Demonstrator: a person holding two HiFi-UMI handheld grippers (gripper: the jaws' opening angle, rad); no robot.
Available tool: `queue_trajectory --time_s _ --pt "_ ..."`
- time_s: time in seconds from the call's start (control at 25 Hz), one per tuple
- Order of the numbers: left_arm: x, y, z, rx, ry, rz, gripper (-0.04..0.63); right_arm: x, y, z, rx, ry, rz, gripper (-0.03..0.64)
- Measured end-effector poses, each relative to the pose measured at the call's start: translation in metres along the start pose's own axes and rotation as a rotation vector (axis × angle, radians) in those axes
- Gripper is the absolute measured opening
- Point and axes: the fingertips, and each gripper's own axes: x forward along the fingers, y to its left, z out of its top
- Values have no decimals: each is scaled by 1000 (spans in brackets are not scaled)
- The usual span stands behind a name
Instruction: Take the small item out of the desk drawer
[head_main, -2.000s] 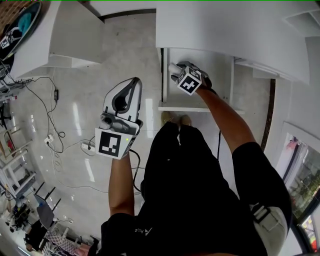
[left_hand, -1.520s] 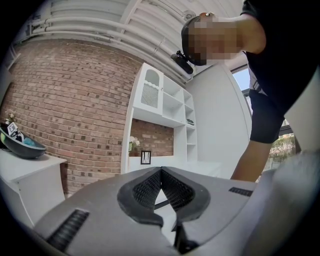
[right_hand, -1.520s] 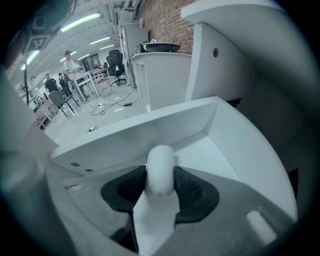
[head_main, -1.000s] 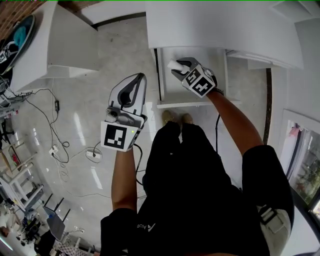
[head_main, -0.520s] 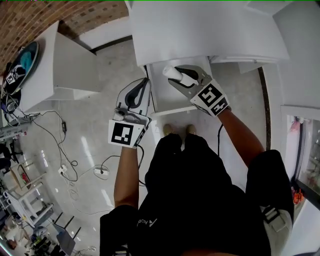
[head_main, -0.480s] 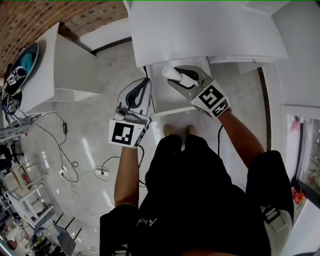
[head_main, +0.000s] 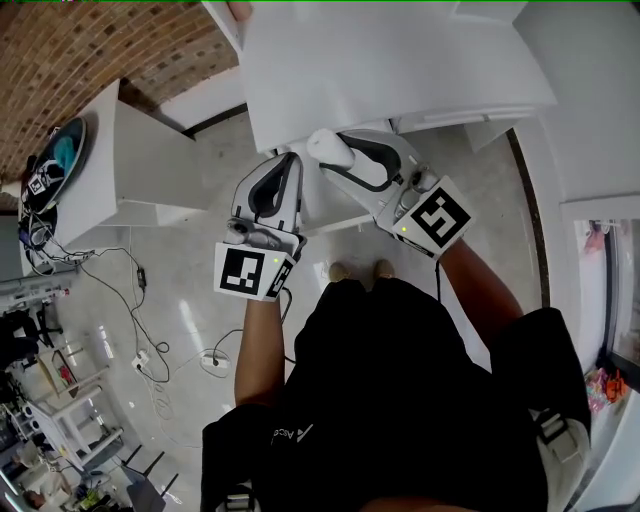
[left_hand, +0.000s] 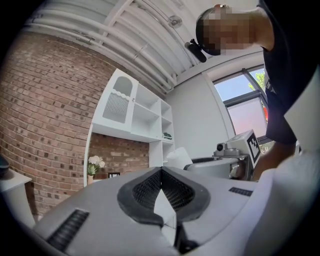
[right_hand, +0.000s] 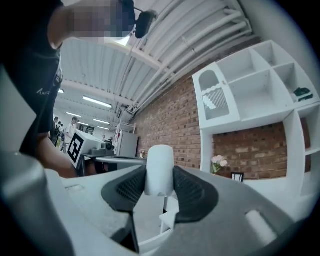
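Observation:
A small white cylinder (right_hand: 159, 170) stands upright between the black pads of my right gripper (right_hand: 160, 187), which is shut on it. In the head view the same white cylinder (head_main: 329, 151) pokes out of the right gripper (head_main: 345, 160) at the front edge of the white desk top (head_main: 390, 60). The open desk drawer (head_main: 312, 205) shows only as a strip below the two grippers. My left gripper (head_main: 275, 180) hangs just left of the drawer, with its jaws shut and nothing in them (left_hand: 161, 172).
A low white cabinet (head_main: 150, 150) stands on the left over the pale tiled floor (head_main: 180, 300), where cables and a power strip (head_main: 212, 361) lie. Against the brick wall, white shelving (right_hand: 260, 85) rises behind the desk. The person's feet (head_main: 360, 271) stand below the drawer.
The right gripper has lifted the white cylinder up out of the drawer toward the desk's edge. The left gripper rose beside it. The head camera tilted, bringing more brick wall into sight.

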Motion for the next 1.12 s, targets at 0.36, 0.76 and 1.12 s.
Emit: queue_trajectory --time_s 0.36,0.76,1.12 --pt "13 -35 18 22 -9 -13 0 -48 -20 22 51 -89 -41 167" --pt "27 -59 29 48 -16 -25 0 -80 -34 26 44 -107 -68 166" --pt "29 -70 28 56 -15 -24 0 -94 -33 25 44 -116 -72 166"
